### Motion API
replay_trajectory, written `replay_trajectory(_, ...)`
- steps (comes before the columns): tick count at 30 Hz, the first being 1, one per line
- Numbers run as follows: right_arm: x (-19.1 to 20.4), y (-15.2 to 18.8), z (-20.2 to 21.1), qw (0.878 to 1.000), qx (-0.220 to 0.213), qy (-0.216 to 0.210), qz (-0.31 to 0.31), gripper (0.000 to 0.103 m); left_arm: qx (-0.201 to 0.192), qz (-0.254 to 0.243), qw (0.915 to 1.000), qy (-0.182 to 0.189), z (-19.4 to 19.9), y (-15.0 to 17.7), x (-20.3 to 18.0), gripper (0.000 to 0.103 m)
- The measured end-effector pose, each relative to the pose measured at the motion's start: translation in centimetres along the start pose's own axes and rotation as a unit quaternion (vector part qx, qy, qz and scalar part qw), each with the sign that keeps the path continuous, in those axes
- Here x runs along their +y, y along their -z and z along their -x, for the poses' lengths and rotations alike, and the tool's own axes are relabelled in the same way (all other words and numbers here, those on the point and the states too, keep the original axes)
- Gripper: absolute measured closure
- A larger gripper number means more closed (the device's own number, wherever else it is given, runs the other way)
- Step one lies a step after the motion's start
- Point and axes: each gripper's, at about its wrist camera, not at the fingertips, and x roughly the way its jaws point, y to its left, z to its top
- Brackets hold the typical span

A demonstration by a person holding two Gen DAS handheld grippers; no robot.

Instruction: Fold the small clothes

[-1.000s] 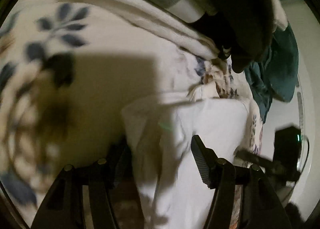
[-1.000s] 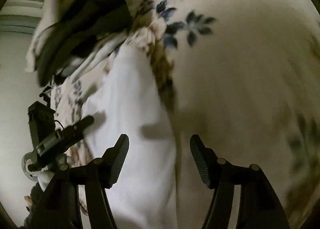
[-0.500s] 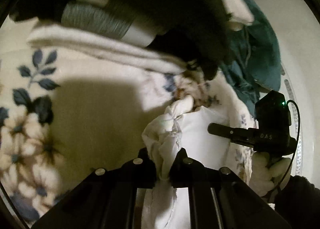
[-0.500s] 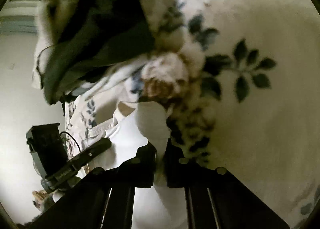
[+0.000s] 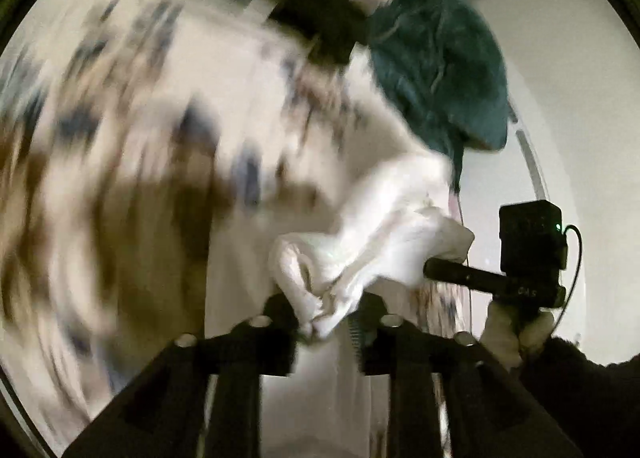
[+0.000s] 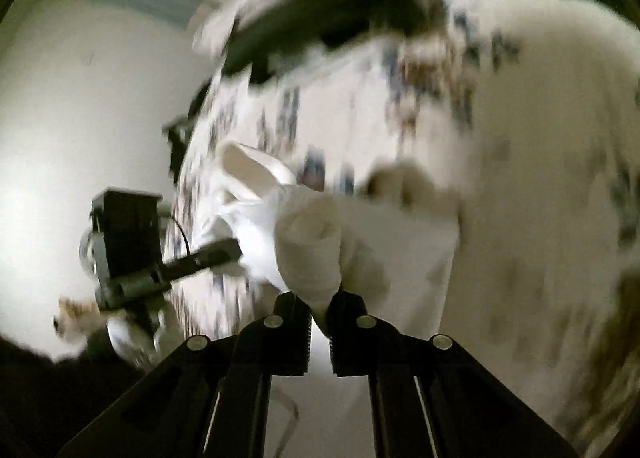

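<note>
A small white garment [image 5: 376, 250] is bunched and lifted off a cream bedspread with blue and brown flowers [image 5: 132, 161]. My left gripper [image 5: 326, 322] is shut on one bunched end of it. My right gripper [image 6: 320, 310] is shut on the other end [image 6: 316, 254]. Each wrist view shows the other gripper off to the side: the right one [image 5: 524, 270] and the left one [image 6: 132, 254]. The views are blurred by motion.
A pile of dark clothes [image 5: 304, 5] and a teal garment [image 5: 444, 69] lies on the bedspread beyond the white garment. The dark pile also shows in the right wrist view [image 6: 320, 29]. A pale wall [image 6: 80, 117] stands behind.
Both grippers closed on the white garment between one second and half a second ago. Since then they have lifted it and swung upward, so the pile and wall have come into view.
</note>
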Motion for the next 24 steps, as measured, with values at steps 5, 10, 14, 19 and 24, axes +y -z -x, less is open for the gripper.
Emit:
replay_trajectory(5, -2.6, 6.6, -1.0, 0.995, 0.09, 0.026, -0.04, 0.04, 0.056, 0.095, 0.9931, -0.039, 1.2, 7.8, 3.7, 0.058)
replay_trajectory(10, -4.7, 7.9, 0.9, 0.993, 0.061, 0.02, -0.103, 0.04, 0.024, 0.117, 0.9906, -0.067, 2.8, 6.6, 3.9, 0.058)
replay_trajectory(14, -7.4, 6.6, 1.2, 0.982, 0.015, 0.036, -0.187, 0.04, 0.017, 0.113, 0.9905, -0.076, 0.4, 3.6, 3.8, 0.058)
replay_trajectory(19, -9.9, 6.9, -2.4, 0.964, 0.038, 0.047, -0.259, 0.04, 0.068, 0.11, 0.9869, -0.096, -4.0, 2.7, 3.8, 0.064)
replay_trajectory(24, -8.5, 8.5, -3.4, 0.96, 0.039, 0.06, -0.269, 0.091, 0.045, 0.072, 0.9887, -0.123, -2.8, 2.3, 3.0, 0.1)
